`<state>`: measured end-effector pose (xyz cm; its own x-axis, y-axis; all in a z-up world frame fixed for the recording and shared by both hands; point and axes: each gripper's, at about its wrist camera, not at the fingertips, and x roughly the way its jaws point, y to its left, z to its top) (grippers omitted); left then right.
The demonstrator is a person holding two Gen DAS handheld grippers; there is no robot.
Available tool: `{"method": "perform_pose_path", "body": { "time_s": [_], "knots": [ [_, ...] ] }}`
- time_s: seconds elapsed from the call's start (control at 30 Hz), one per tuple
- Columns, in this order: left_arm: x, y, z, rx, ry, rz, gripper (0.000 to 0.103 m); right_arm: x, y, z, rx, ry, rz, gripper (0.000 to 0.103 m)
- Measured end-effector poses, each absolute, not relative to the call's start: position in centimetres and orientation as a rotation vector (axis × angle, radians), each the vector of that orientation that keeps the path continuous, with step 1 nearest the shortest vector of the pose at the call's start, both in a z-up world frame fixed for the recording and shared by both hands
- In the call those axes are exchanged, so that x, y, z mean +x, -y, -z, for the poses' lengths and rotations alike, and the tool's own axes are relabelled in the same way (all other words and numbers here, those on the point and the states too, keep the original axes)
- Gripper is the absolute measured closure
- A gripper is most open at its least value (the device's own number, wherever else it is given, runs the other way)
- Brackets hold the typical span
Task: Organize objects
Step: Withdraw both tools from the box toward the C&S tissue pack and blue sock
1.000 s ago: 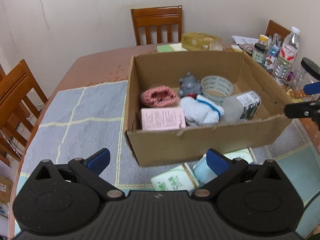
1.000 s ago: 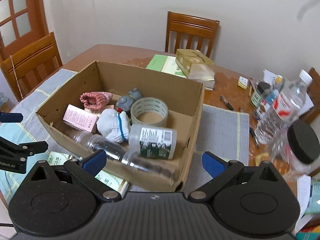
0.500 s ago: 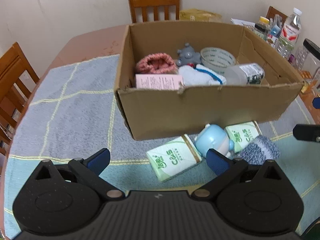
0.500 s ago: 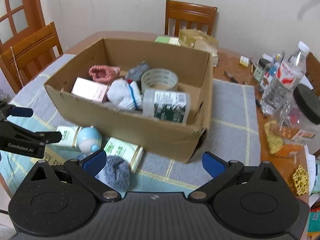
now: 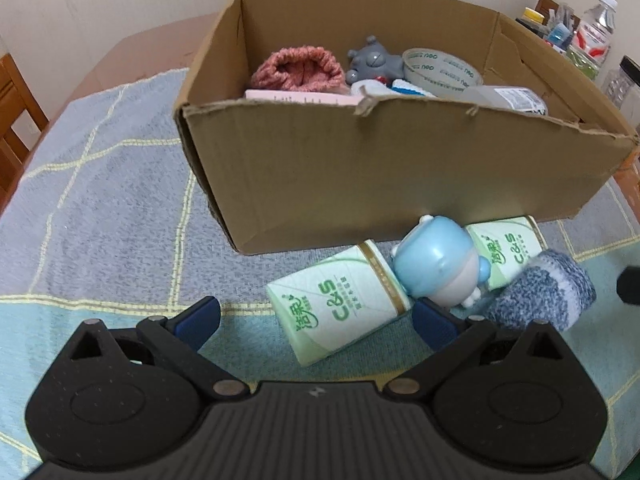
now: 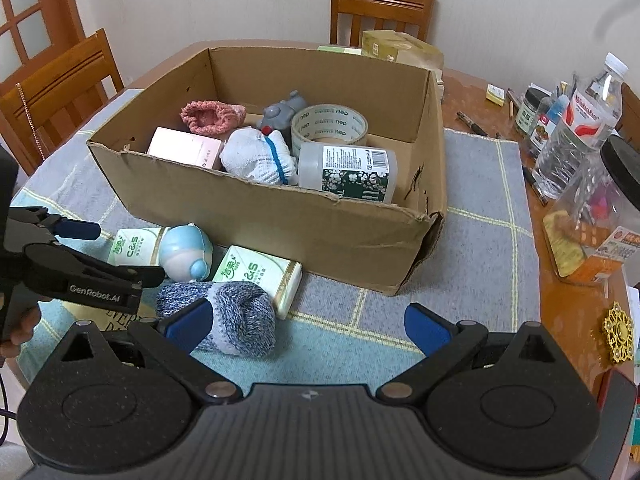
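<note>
Cardboard box (image 5: pixel 400 176) sits on the table (image 6: pixel 472 248), holding pink sock (image 5: pixel 298 70), grey toy (image 5: pixel 372 60), tape roll (image 5: pixel 440 70), pink carton (image 6: pixel 186 152), white sock (image 6: pixel 256 154) and bottle (image 6: pixel 348 170). Just in front of the box lie two tissue packs (image 5: pixel 340 312) (image 6: pixel 260 276), blue toy (image 5: pixel 436 268) and grey-blue sock (image 6: pixel 236 316). Left tongs (image 5: pixel 316 322) spread wide near the front pack, right tongs (image 6: pixel 308 322) wide too, both empty.

Left claw (image 5: pixel 316 320) spread wide; right claw (image 6: pixel 308 326) spread wide, both empty.
</note>
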<state>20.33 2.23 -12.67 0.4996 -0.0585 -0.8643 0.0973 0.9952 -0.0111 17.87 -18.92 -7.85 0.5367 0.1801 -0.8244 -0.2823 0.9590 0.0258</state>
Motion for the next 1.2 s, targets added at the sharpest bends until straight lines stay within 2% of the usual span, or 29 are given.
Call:
{"method": "perform_pose_path", "body": {
  "time_s": [0.57, 1.2],
  "knots": [
    [18.8, -7.7, 13.1, 0.014, -1.069, 0.022, 0.001, 18.4, 16.3, 9.6, -0.099, -1.025, -0.337, 0.000],
    [19.3, -8.1, 12.6, 0.070, -1.022, 0.171, 0.001, 18.1, 11.5, 12.4, -0.107, -1.076, -0.322, 0.000]
  ]
}}
